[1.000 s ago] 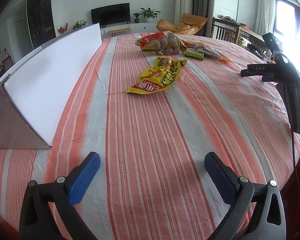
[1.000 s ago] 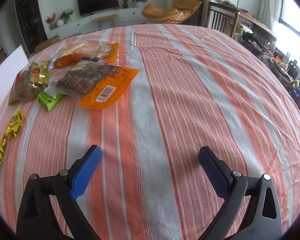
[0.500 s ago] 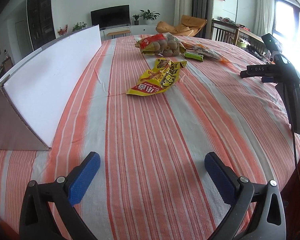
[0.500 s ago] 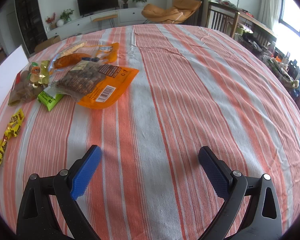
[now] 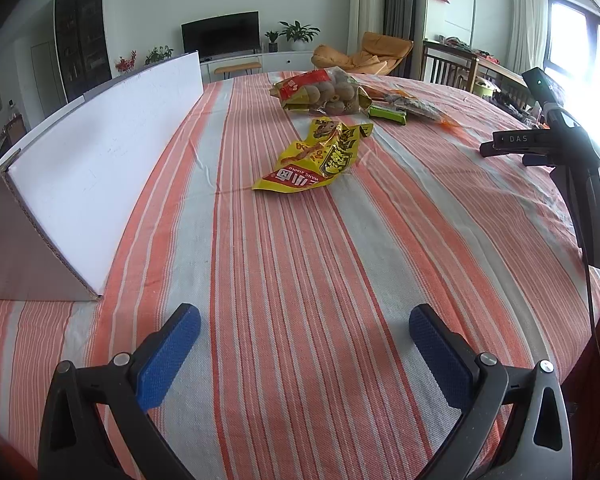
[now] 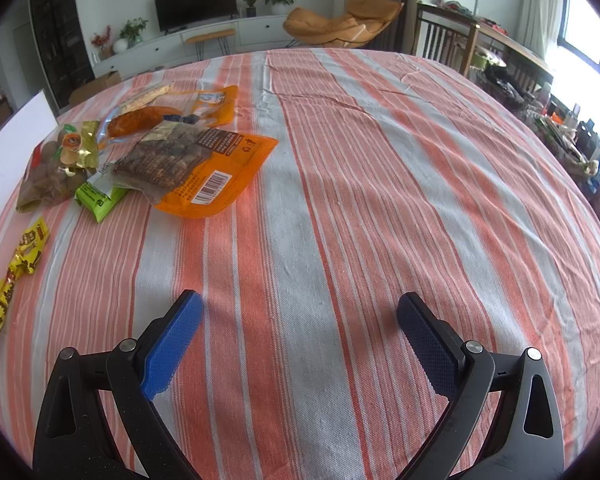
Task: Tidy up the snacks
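Crinkled foil: from the left wrist, the yellow snack packet (image 5: 318, 160) lies far ahead of the spread, empty left gripper (image 5: 304, 334); it may slide when pinched. From the right wrist, right gripper (image 6: 300, 330) spread, empty; orange pouch (image 6: 210, 172) far left overlaps the green bar (image 6: 100, 198), risking a double pick.

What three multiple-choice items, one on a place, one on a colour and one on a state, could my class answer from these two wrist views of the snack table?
1. Where does the yellow snack packet lie?
A. inside the white box
B. on the striped tablecloth, apart from the other snacks
C. in a gripper

2. What colour is the small bar wrapper beside the orange pouch?
A. green
B. blue
C. purple

3. How do the left gripper and right gripper stand?
A. both shut on snacks
B. one open, one shut
C. both open, holding nothing

Key: 1 B, cloth shows all round it. 2 A, its wrapper is bright green. 3 C, only cloth lies between each pair of pads.
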{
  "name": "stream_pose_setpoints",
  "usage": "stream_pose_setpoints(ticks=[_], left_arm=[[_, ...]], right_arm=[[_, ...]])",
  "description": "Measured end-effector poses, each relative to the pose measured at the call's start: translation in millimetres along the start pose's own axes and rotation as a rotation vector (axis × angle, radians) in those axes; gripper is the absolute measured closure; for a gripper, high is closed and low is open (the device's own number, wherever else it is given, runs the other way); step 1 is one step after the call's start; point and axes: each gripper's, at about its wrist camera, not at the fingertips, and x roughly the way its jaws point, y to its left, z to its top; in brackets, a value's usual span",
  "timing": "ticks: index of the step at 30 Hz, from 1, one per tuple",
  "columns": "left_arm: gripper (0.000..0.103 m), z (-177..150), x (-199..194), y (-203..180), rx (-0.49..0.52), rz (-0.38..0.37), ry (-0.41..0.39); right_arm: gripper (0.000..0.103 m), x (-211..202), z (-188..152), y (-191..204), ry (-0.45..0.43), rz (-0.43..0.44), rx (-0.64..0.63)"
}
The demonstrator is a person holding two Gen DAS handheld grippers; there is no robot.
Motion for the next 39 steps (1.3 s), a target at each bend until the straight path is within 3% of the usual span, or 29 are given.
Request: stream_pose_setpoints(ticks=[39], left_arm=[[0.000, -5.1, -1.8, 1.2, 0.009, -0.013, -0.014]], right_arm=[[0.003, -0.1, 0.1, -0.6, 0.000, 0.001, 0.000]])
